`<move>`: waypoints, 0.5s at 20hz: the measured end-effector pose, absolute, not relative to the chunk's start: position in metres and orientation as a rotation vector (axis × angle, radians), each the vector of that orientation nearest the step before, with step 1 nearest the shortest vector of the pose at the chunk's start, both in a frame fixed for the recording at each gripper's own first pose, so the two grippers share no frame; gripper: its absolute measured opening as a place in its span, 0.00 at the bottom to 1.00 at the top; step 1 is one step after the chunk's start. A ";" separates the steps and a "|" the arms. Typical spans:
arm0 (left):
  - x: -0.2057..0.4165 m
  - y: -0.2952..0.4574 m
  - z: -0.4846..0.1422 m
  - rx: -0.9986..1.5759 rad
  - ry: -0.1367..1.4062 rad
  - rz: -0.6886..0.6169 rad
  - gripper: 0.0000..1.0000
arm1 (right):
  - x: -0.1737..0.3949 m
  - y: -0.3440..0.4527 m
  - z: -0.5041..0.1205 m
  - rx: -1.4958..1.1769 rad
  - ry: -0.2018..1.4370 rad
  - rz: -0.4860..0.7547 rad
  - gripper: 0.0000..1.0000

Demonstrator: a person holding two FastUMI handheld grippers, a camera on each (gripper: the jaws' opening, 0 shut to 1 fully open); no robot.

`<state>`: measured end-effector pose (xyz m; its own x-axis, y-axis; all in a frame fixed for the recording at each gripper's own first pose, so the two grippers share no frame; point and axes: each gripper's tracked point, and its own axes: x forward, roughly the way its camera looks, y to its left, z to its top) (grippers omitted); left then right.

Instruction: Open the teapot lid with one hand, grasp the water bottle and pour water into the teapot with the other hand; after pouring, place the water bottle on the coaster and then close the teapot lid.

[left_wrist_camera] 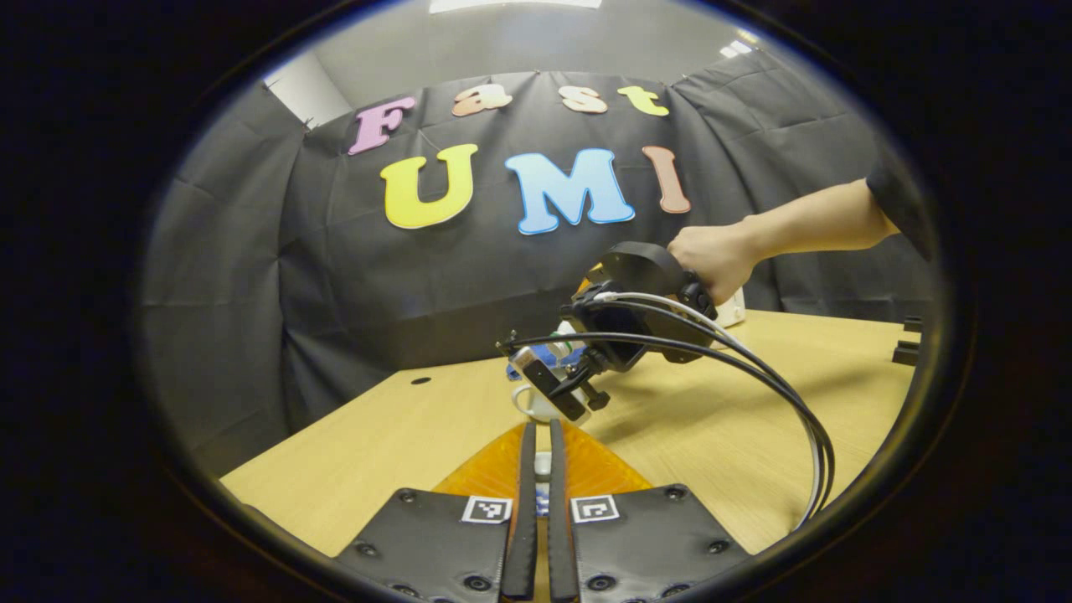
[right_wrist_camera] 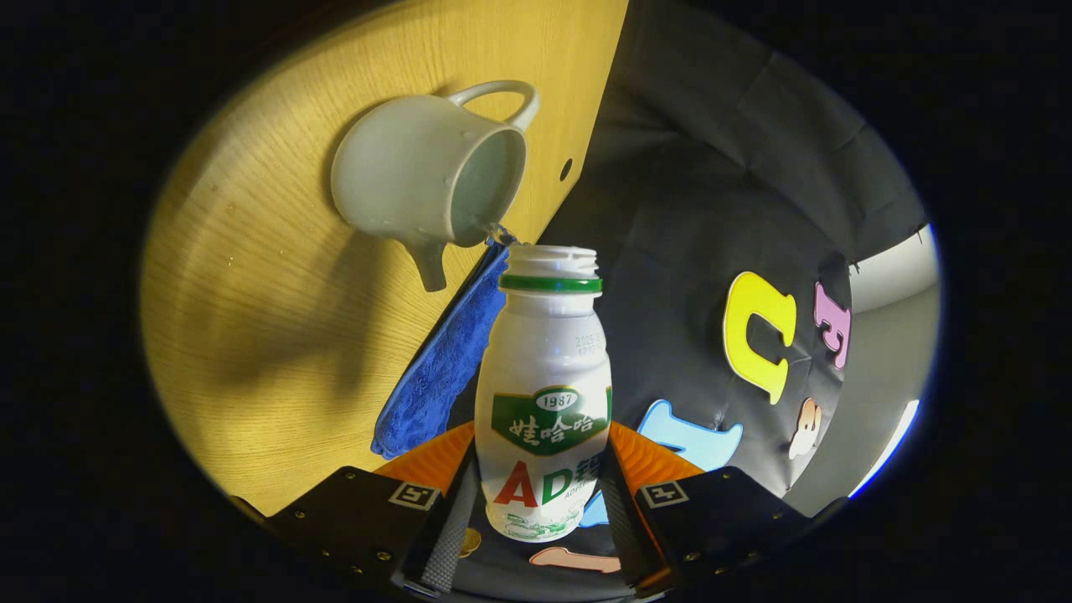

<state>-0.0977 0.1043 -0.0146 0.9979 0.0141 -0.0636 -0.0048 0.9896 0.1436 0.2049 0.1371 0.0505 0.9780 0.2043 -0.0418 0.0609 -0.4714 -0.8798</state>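
1. A pale wooden table [left_wrist_camera: 402,435] stands in front of a black cloth wall [left_wrist_camera: 335,251]; in the right gripper view the tabletop appears tilted and bears the shadow of the pot.
2. The white teapot [right_wrist_camera: 419,188] sits on the table with its lid off, so its open mouth, loop handle and short spout are all plain to see. Whether there is water inside cannot be made out.
3. The water bottle [right_wrist_camera: 544,377], white with a green neck ring and no cap, is tipped so that its open mouth lies right at the rim of the teapot.
4. A blue cloth coaster [right_wrist_camera: 444,360] lies on the table just beside the teapot, partly behind the bottle.
5. The right gripper [right_wrist_camera: 536,502] has both fingers pressed against the lower sides of the bottle, one on each side, clamping it firmly.
6. In the left gripper view that same tool [left_wrist_camera: 578,377] is farther off, held by a hand [left_wrist_camera: 712,260], with black cables looping away from it, above the teapot [left_wrist_camera: 536,402].
7. The left gripper [left_wrist_camera: 543,469] has its fingers drawn nearly together, with a small pale thing between them; what that thing is cannot be told.
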 end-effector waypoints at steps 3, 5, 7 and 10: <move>-0.098 0.106 -0.015 0.143 0.069 0.010 0.16 | 0.205 0.141 0.052 -2.085 -0.203 0.170 0.72; -0.098 0.107 -0.015 0.141 0.068 0.014 0.16 | 0.205 0.145 0.052 -2.105 -0.218 0.169 0.72; -0.100 0.107 -0.015 0.142 0.066 0.019 0.16 | 0.204 0.149 0.052 -2.126 -0.230 0.173 0.72; -0.101 0.107 -0.013 0.145 0.064 0.019 0.16 | 0.205 0.152 0.053 -2.156 -0.245 0.171 0.72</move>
<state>-0.1011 0.1072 -0.0134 0.9978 0.0231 -0.0622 -0.0138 0.9894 0.1449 0.2048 0.1522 0.0529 0.9704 0.2397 -0.0292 0.1107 -0.5492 -0.8283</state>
